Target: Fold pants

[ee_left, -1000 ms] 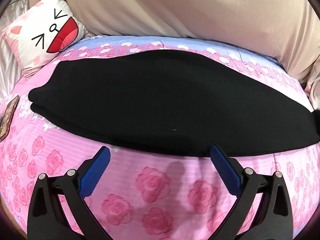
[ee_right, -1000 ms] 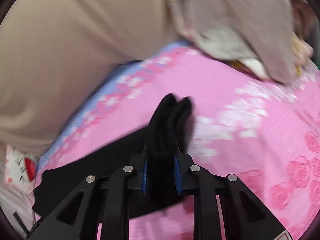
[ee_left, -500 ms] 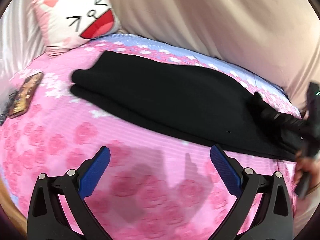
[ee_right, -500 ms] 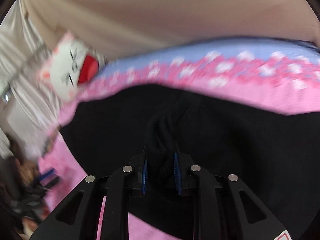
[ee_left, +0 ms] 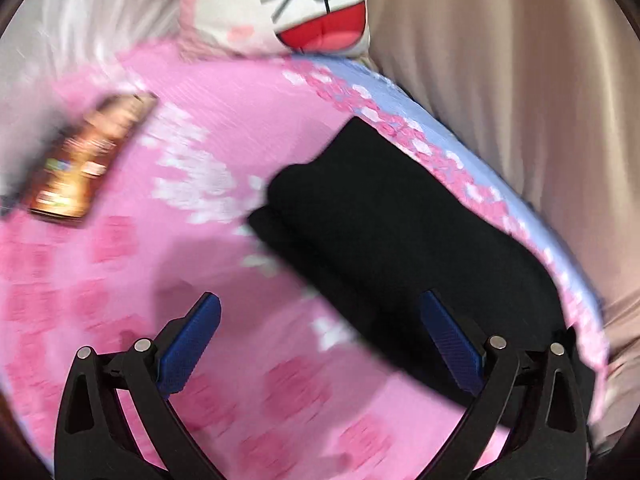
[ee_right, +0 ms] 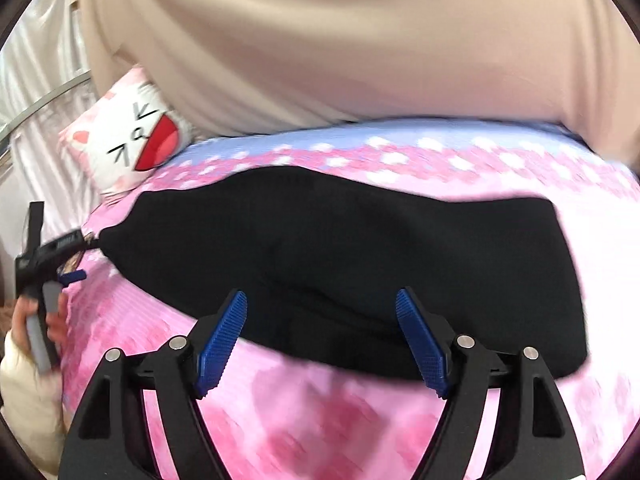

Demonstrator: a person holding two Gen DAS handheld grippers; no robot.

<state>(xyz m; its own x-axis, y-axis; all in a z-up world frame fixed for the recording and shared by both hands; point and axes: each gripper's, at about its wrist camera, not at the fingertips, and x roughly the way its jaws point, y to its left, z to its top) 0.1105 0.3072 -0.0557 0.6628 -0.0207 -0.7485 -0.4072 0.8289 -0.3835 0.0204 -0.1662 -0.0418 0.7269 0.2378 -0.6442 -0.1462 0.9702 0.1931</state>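
Note:
The black pants [ee_right: 360,248] lie folded in a short band across the pink rose bedsheet [ee_right: 320,420]. My right gripper [ee_right: 322,298] hovers over their near edge. Its jaws are opening, and the blue pads [ee_right: 224,340] stand wide apart, pressing on nothing. In the left wrist view the pants [ee_left: 400,248] run from the centre to the lower right, their doubled end pointing left. My left gripper [ee_left: 320,304] is open at that near edge with nothing held. The right wrist view shows the left gripper [ee_right: 78,258] at the pants' left end, held by a hand [ee_right: 24,320].
A white cat-face pillow [ee_left: 312,4] leans at the head of the bed, also seen as the pillow [ee_right: 132,140]. A brown printed packet [ee_left: 88,152] lies on the sheet to the left. A beige cloth [ee_right: 340,40] hangs behind the bed.
The right gripper carried the pants' end over the rest, then let go and opened. The pants now lie shorter. The left gripper swung toward their left end, staying open.

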